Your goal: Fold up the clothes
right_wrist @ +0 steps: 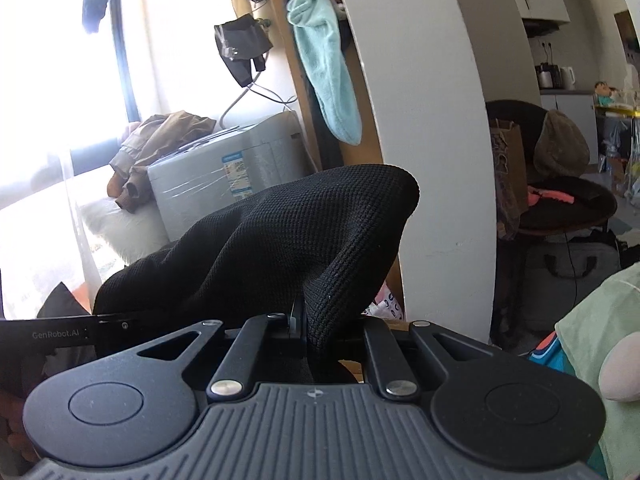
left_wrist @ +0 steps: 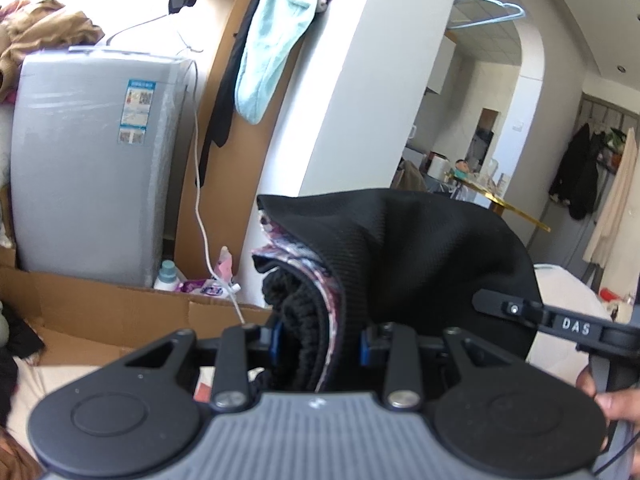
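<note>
Both hand-held grippers hold the black knit garment (left_wrist: 420, 264) aloft. The left hand-held gripper (left_wrist: 320, 344) clamps bunched layers; its view alone shows a patterned lining (left_wrist: 292, 252). The right hand-held gripper (right_wrist: 320, 332) pinches plain black fabric rising just ahead.

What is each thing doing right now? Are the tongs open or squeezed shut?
Left tongs: shut on the black garment, gripping a thick bunch of layers.
Right tongs: shut on the black garment, pinching a fold.
Black garment: lifted up, bunched, draped between both tongs.
Blue towel: hanging on the wooden panel.
Washing machine: lid closed, brown clothes piled on top.
Hangers: hanging empty.
</note>
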`<state>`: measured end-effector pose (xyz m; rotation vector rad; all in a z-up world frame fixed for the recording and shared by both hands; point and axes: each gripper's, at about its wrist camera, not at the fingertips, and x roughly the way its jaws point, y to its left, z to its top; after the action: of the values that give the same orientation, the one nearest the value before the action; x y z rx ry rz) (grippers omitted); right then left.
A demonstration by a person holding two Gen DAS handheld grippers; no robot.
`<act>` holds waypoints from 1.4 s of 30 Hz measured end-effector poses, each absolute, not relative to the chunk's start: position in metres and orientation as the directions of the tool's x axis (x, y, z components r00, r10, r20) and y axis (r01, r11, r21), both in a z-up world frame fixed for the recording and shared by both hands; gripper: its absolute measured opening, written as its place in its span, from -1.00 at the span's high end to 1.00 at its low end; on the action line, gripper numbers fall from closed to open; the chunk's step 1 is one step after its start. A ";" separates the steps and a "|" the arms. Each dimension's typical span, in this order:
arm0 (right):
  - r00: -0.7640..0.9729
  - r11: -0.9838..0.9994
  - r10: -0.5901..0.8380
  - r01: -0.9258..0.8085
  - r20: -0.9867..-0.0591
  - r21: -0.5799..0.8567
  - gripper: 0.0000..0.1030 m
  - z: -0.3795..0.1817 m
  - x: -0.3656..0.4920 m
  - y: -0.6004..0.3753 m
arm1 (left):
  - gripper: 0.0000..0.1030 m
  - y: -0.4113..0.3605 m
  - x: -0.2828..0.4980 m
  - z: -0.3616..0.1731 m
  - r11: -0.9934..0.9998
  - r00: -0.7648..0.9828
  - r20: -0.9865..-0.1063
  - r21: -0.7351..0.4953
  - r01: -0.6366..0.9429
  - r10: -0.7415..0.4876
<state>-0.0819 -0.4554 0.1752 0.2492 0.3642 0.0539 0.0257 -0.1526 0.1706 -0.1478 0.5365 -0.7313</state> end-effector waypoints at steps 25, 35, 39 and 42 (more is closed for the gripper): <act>0.900 0.972 -0.093 0.175 -0.426 0.156 0.86 0.063 -0.031 -0.550 | 0.29 -0.265 0.073 0.044 0.658 0.520 -0.427 -0.297 0.692 -0.740; 0.866 0.965 -0.168 0.242 -0.472 0.100 0.85 0.000 -0.013 -0.573 | 0.29 -0.301 0.077 -0.016 0.667 0.517 -0.443 -0.311 0.677 -0.732; 0.854 0.964 -0.187 0.253 -0.485 0.075 0.86 -0.020 -0.009 -0.585 | 0.30 -0.316 0.079 -0.041 0.676 0.518 -0.448 -0.347 0.651 -0.729; 0.844 0.963 -0.206 0.266 -0.495 0.052 0.85 -0.037 -0.006 -0.593 | 0.30 -0.325 0.076 -0.059 0.683 0.516 -0.456 -0.377 0.626 -0.725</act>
<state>-0.0065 -0.5926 -0.0370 0.1205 0.5080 -0.2495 0.0761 -0.3254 -0.0593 -0.1725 0.6288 -0.8152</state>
